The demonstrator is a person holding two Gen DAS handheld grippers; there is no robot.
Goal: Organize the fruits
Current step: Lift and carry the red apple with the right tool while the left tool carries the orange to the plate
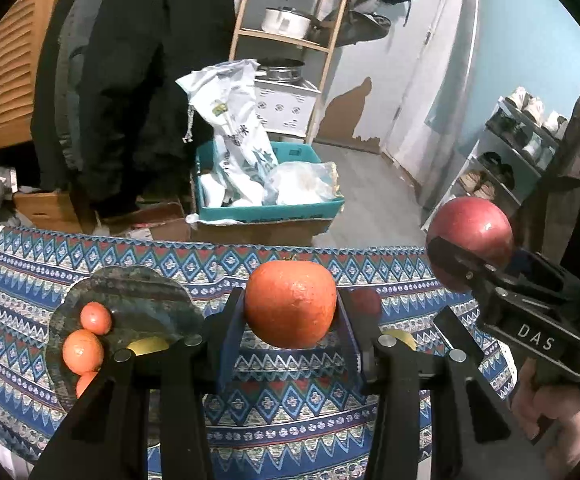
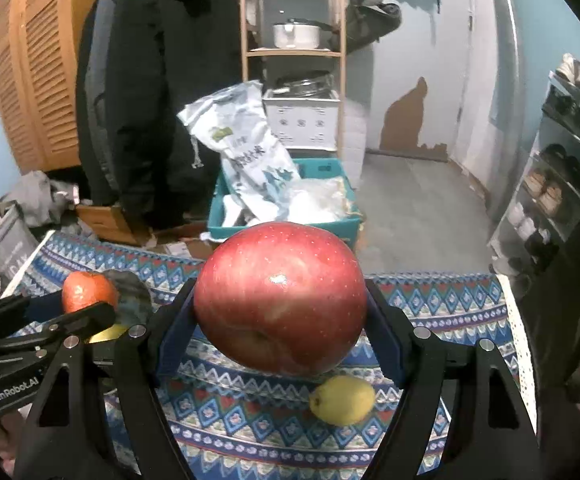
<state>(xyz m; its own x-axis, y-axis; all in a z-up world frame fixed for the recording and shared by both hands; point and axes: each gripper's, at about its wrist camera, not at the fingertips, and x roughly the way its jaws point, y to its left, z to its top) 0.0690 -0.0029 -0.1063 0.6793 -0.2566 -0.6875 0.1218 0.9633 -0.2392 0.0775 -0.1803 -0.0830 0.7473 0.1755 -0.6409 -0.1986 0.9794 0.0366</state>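
The left gripper (image 1: pixel 290 312) clenched a firm orange (image 1: pixel 290 304) and the right gripper (image 2: pixel 280 300) a heavier, smooth apple (image 2: pixel 280 300), each gripped at its widest girth between 2 jaws, above the desk (image 1: pixel 282 368).

Your left gripper (image 1: pixel 290 312) pitches downward, fingers (image 1: pixel 232 320) clamped on an orange (image 1: pixel 290 304); your right gripper (image 2: pixel 280 300), likewise pitched, grips an apple (image 2: pixel 280 296).

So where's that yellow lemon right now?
In the right wrist view the lemon lies on the patterned cloth, lower right, just below the red apple held in the right gripper's jaws.
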